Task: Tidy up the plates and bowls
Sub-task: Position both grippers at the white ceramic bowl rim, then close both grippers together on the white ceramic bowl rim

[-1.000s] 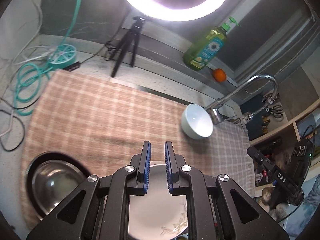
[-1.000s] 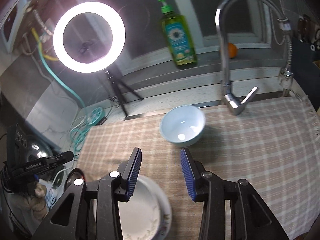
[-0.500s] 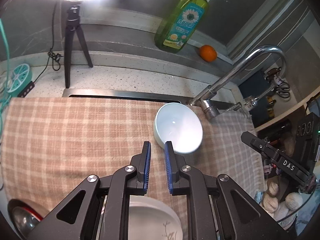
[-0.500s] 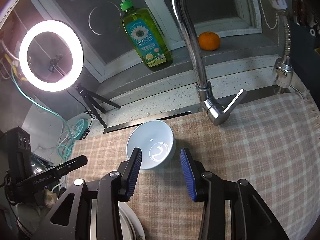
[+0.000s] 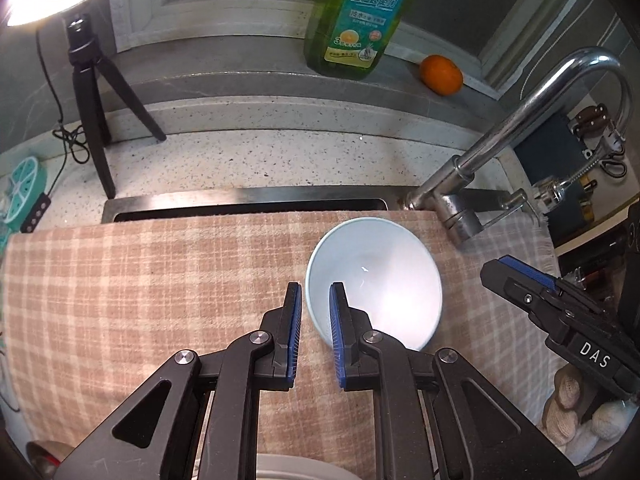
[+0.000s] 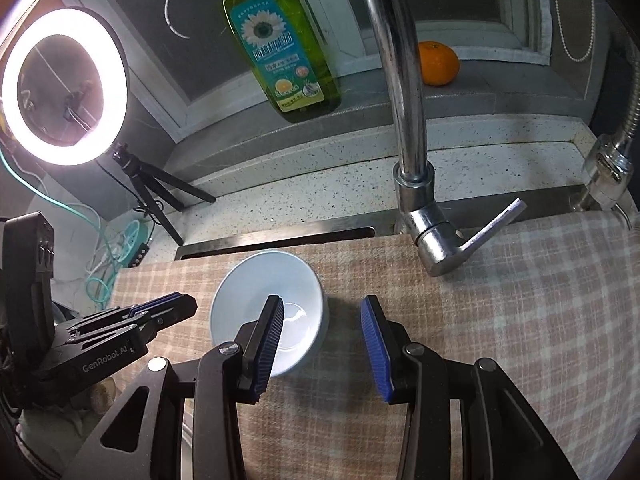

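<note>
The pale blue ceramic bowl (image 6: 267, 316) on the checked cloth-covered surface (image 6: 500, 320) was being approached. The right hand-held gripper (image 6: 322, 344), wide open and empty, straddled its rim; the left hand-held gripper (image 5: 315, 330), narrowly parted, held nothing. Closing on the rim was judged next.

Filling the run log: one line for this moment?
left gripper: narrow gap, empty | right gripper: open, straddling bowl rim | bowl upright on checked cloth

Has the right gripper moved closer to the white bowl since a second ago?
Yes. The right gripper has advanced toward the faucet; its open jaws now straddle the white bowl's right wall.
</note>
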Demonstrator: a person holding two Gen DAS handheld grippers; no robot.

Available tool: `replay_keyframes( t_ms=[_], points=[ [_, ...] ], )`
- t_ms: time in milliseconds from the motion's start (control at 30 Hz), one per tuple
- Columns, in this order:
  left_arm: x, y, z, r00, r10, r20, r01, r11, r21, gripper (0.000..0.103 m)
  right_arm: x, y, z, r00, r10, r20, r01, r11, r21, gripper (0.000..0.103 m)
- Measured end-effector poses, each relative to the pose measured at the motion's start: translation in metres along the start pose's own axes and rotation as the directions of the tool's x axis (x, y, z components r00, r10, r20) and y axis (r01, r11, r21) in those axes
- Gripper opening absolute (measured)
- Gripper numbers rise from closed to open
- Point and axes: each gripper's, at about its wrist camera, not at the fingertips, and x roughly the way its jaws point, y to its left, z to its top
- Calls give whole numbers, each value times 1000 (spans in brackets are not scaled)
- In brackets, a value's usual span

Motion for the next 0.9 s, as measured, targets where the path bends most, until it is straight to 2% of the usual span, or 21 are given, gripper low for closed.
replay_keyframes(
  t_ms=[333, 500, 900],
  points=[
    [14, -2, 7, 999, 43, -6, -43, 999, 7, 12, 26, -1, 5, 999, 11, -42, -12, 1000, -18, 35],
    [22, 3, 8, 1000, 28, -7, -28, 1000, -13, 12, 35, -2, 8, 998, 11, -54, -11, 1000, -15, 33],
    [37, 14, 8, 998, -33, -54, 29, 997, -72, 12, 50, -13, 13, 991, 68, -119, -62, 997, 55, 26]
  ],
)
